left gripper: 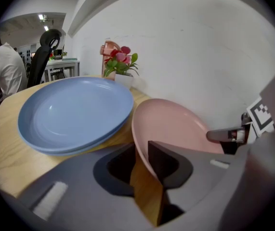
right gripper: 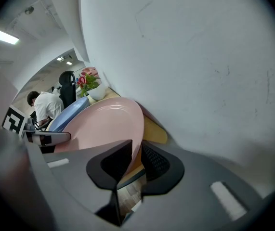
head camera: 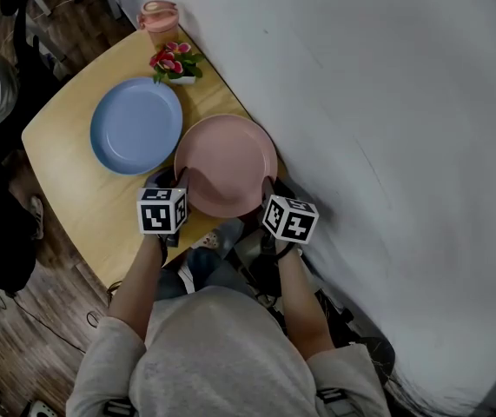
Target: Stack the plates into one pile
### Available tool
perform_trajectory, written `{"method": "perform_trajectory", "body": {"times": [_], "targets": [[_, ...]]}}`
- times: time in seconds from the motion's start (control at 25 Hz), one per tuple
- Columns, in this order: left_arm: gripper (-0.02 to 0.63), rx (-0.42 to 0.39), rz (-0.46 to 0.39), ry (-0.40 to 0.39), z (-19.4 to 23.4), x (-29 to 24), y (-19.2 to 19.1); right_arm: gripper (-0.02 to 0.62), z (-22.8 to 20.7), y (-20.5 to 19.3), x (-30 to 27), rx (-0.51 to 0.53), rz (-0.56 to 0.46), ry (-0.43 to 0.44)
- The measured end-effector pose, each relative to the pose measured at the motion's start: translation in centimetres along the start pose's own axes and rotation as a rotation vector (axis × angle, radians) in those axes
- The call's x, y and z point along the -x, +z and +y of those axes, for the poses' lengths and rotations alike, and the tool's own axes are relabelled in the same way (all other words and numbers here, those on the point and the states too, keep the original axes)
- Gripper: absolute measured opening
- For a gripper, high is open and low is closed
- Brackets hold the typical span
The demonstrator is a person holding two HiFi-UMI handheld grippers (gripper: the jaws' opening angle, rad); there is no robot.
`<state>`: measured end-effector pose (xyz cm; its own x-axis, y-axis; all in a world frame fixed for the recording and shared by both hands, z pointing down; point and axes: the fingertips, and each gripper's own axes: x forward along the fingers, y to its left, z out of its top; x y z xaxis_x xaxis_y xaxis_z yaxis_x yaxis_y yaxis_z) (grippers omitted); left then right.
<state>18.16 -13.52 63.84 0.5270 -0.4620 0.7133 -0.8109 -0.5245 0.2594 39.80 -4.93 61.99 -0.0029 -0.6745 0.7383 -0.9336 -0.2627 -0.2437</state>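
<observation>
The pink plate is at the table's near right edge, just beside the blue plate. The left gripper straddles its near-left rim, jaws partly apart (bare wood shows in the gap). The right gripper pinches the near-right rim.

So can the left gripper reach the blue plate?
Probably yes. The blue plate lies open on the table just beyond the left gripper, nothing between them, though its jaws straddle the pink plate's rim now.
</observation>
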Motion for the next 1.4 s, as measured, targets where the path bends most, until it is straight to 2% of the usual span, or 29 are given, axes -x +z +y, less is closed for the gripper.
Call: {"method": "perform_trajectory", "body": {"times": [0.28,0.64,0.92,1.4], "targets": [[0.132,0.032,-0.076,-0.007,-0.3,2.9,1.8,0.041,1.1,2.1,2.5,-0.051,-0.106,-0.008],[0.129,0.033,-0.194,0.034,1.5,7.7,5.1,0.041,5.2,5.4,4.1,0.008,-0.197,0.06],[0.126,0.076,-0.272,0.117,4.7,12.0,5.9,0.041,10.4,7.6,4.7,0.073,-0.244,0.159],[0.126,0.155,-0.352,0.26,9.8,18.0,4.8,0.041,18.2,8.6,4.0,0.188,-0.252,0.309]]}}
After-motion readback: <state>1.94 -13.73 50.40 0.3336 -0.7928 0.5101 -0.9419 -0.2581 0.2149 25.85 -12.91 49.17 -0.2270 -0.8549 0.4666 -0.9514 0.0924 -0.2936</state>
